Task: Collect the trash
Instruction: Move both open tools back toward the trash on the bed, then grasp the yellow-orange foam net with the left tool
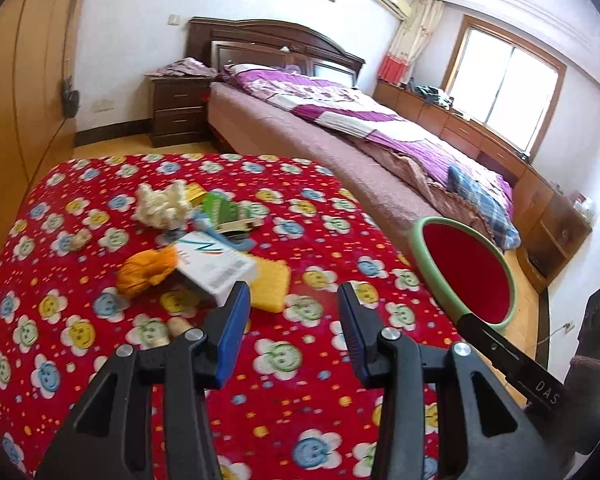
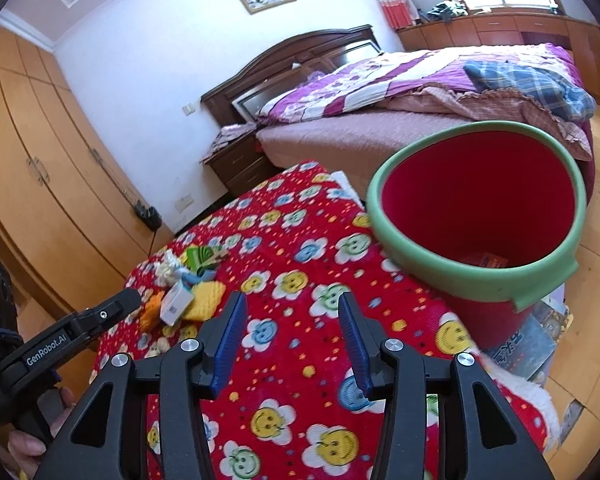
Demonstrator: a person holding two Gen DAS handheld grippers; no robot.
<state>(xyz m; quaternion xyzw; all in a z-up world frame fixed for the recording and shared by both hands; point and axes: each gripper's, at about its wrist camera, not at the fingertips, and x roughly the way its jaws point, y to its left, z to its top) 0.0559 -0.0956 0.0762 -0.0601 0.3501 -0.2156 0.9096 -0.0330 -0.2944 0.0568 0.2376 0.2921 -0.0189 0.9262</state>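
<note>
Reaching for trash, we judge | left claw [image 1: 292,320] jaws apart, empty; white box [image 1: 216,268] just ahead-left amid the litter on the worktop [image 1: 320,208] | right claw [image 2: 292,338] jaws apart, empty; red bin [image 2: 480,216] ahead-right | next: close on box, carry to bin.

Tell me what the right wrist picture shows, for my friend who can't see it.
Open right tongs hang over a red flowered blanket, holding nothing. A red bin with a green rim stands just ahead on the right, and a trash pile lies farther left, near the left tongs.
</note>
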